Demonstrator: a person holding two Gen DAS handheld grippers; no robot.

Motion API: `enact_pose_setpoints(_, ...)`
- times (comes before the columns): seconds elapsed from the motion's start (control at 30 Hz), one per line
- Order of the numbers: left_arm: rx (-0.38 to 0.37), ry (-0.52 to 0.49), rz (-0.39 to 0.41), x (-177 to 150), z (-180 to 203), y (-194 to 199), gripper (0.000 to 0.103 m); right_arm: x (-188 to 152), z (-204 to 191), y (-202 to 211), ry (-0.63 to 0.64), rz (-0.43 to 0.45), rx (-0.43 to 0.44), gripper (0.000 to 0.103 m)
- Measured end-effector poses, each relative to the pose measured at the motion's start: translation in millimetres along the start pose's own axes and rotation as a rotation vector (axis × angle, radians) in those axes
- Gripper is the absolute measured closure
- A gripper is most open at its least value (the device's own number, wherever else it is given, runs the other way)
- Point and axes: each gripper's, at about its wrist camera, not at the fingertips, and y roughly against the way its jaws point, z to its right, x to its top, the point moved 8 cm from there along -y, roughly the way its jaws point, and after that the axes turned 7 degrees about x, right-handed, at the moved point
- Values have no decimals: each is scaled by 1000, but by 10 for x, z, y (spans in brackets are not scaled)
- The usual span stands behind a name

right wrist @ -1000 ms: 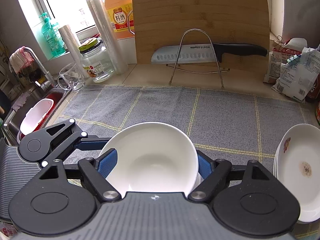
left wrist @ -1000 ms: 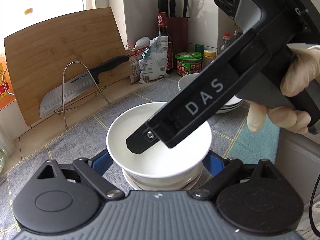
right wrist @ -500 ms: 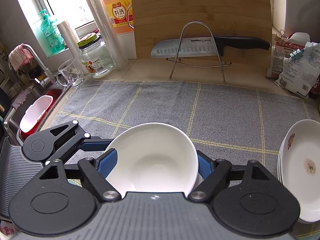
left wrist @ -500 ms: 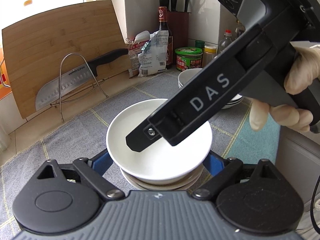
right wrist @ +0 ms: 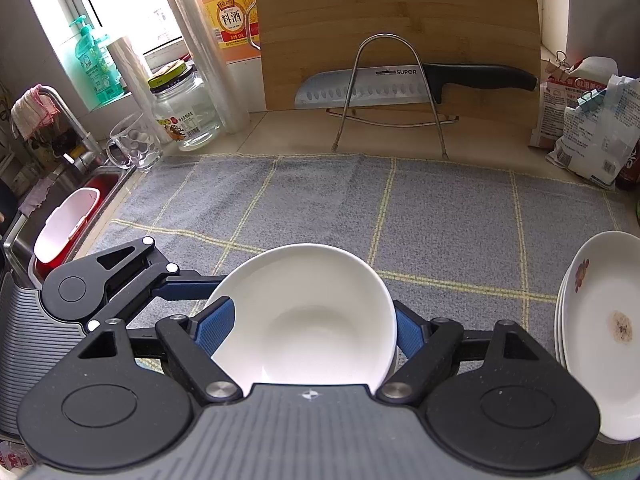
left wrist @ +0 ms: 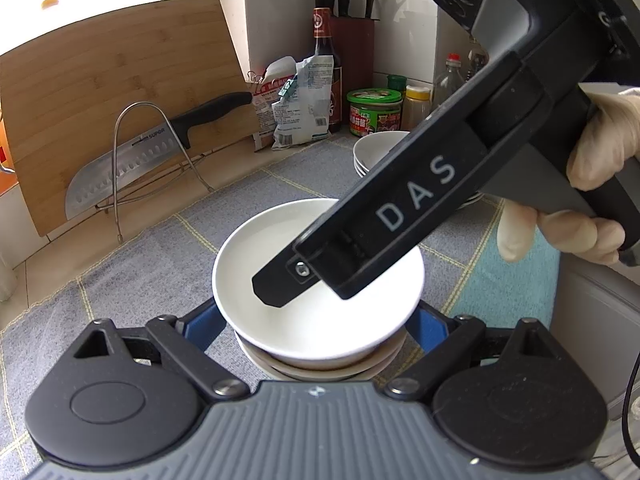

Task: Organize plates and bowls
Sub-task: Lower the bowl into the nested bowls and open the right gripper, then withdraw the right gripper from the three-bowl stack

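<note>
One grey checked cloth mat [right wrist: 440, 220]: spread across the counter, carrying all the crockery.
Stack of white floral-print plates [right wrist: 600, 340]: on the mat's right edge, well apart from both claws.
Low stack of white dishes [left wrist: 320, 368]: directly under the bowl, rims showing beneath it (count not readable).
White round ceramic bowl [right wrist: 304, 312]: mid-mat, tilted, resting on or just above that low stack; dead ahead of both claws, no long axis to align.
Right gripper [right wrist: 312, 328]: clenched across the bowl's width, blue pads on opposite sides of the rim, angled steeply down; carried by a gloved hand [left wrist: 592, 184].
Left gripper [left wrist: 316, 320]: spread wide, blue pads flanking the bowl and the stack under it; contact with either not discernible.
Deciding relation: bowl centred over the stack, right claw the one gripping it, left only bracketing.
Likely next: level the bowl, seat it into the stack, release.
</note>
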Motion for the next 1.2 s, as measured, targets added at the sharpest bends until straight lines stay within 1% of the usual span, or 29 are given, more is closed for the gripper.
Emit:
enact_pose_setpoints(0.1,-5,4,-2,1,-6,-9,8,-2,4,-2,-2,2,2,15)
enact_pose_setpoints(0.2,-10,2,-1,-2,-16,-14,7,-4,0,-6,-2,0,10,10)
enact_pose_setpoints(0.27,-11,-2,4,-3,-23,1,7,-9,-6,-13,-1,0,13,4)
enact_pose_setpoints(0.37,-17,4,9,-4,-40,44,6,-23,-30,-12,17,-1,8,2)
enact_pose_setpoints(0.53,-28,10,14,-36,-46,138,5,-26,-41,26,40,17,-4,0)
enact_pose_setpoints(0.67,-36,15,12,-104,-45,180,5,-33,-37,94,55,48,-9,0)
enact_pose_setpoints(0.83,-29,28,-33,-280,-88,131,4,-127,-73,183,91,75,-18,0)
enact_pose_setpoints(1.07,-15,30,-99,-497,-186,1,4,-368,-166,268,138,53,-40,0)
enact_pose_setpoints(1.2,-28,23,-126,-561,-205,-67,4,-521,-152,299,148,30,-71,0)
